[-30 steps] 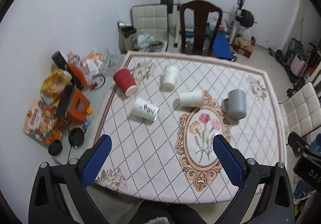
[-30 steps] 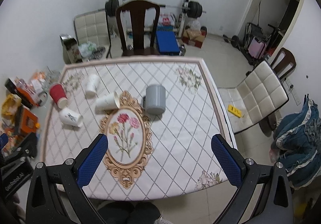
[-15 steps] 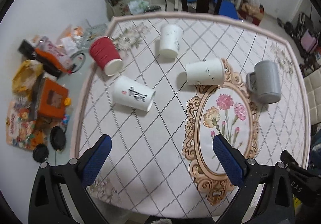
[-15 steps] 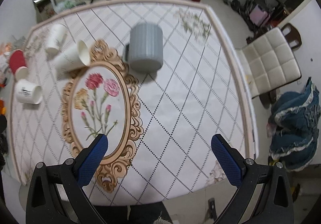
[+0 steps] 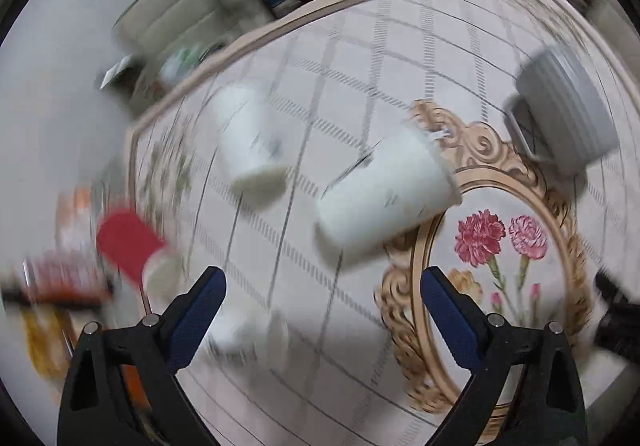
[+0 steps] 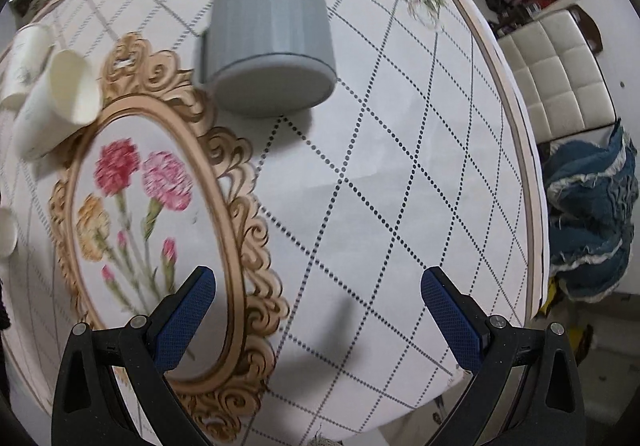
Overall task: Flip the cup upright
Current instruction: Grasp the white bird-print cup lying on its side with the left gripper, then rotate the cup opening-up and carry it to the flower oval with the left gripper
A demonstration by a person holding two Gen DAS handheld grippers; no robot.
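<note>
Both claws are hanging wide open and empty over the tabletop [image 6: 400, 166], probably so either one can drop straight onto a cup. The left claw [image 5: 320, 310] is sitting just below a white paper cup [image 5: 384, 194] lying on its side mid-frame, blurry but clearly tipped over. The right claw [image 6: 318, 306] is lined up under the grey mug [image 6: 272, 34] in the upper middle, which is sitting mouth-down, so I'm guessing that's the one getting flipped.

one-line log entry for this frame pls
phase: approach | left gripper: open, empty, over white paper cup on its side | right gripper: open, empty, short of grey ribbed mug | no cups upright
</note>
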